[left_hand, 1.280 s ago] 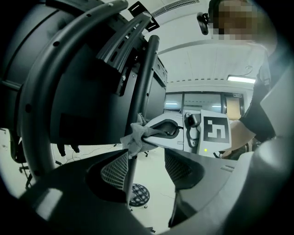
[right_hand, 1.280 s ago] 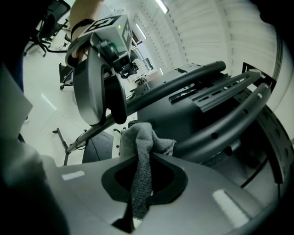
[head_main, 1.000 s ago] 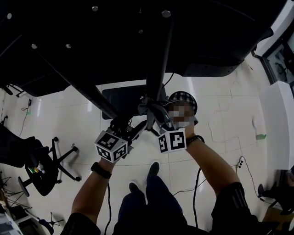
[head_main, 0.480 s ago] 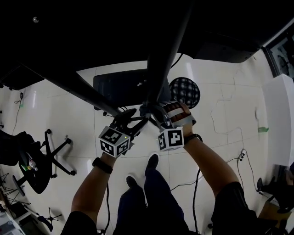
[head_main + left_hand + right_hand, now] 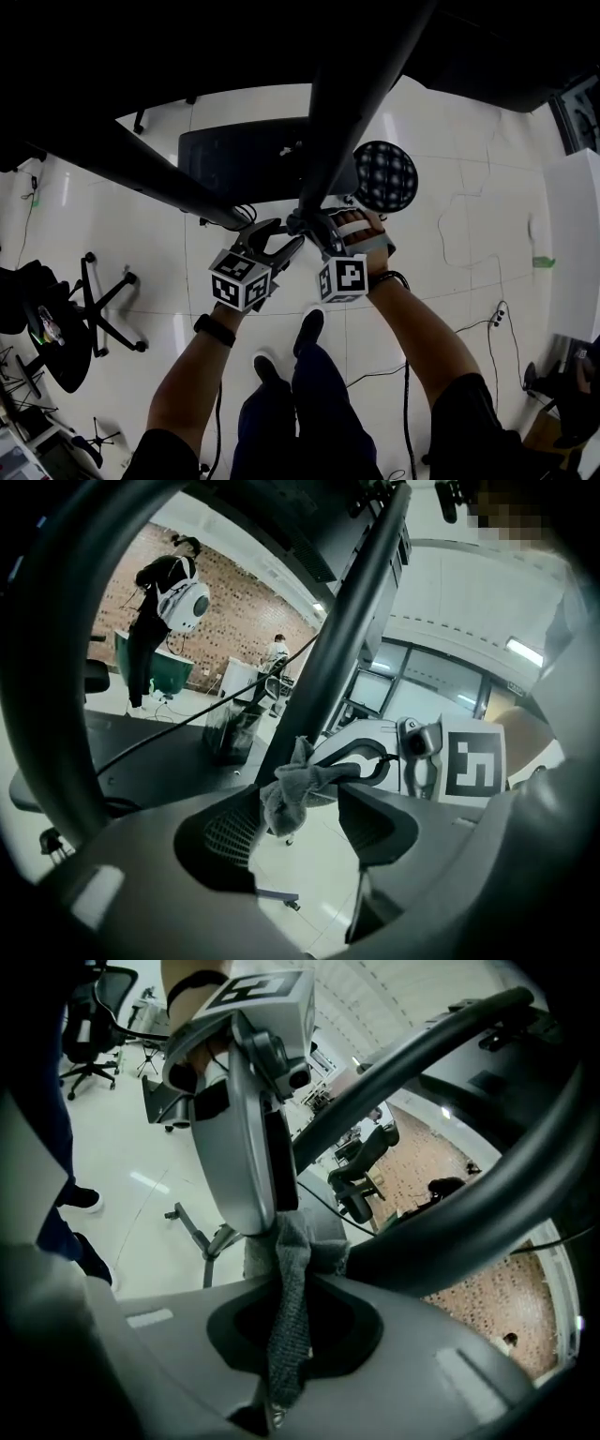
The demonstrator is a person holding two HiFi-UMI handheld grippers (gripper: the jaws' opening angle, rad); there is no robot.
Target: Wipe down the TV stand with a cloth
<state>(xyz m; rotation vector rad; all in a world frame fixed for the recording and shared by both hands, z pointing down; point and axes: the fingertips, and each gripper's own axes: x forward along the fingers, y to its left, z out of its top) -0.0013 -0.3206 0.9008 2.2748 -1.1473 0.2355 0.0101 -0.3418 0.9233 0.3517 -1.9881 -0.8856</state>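
**Floor tiles (image 5: 450, 234) below, TV stand (image 5: 347, 103) overhead**

Head view: left gripper (image 5: 279, 244) and right gripper (image 5: 309, 225) meet at its slanted pole. Left gripper view: jaws gape wide, holding nothing. Right gripper view: jaws pinch the grey cloth (image 5: 298, 1241) right beside that pole.

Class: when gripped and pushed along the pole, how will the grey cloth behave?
Probably floppy: the cloth bunches in limp folds at the right gripper. Likely light, since one pinch holds it. Its coarse weave should drag, not slide, on the pole.
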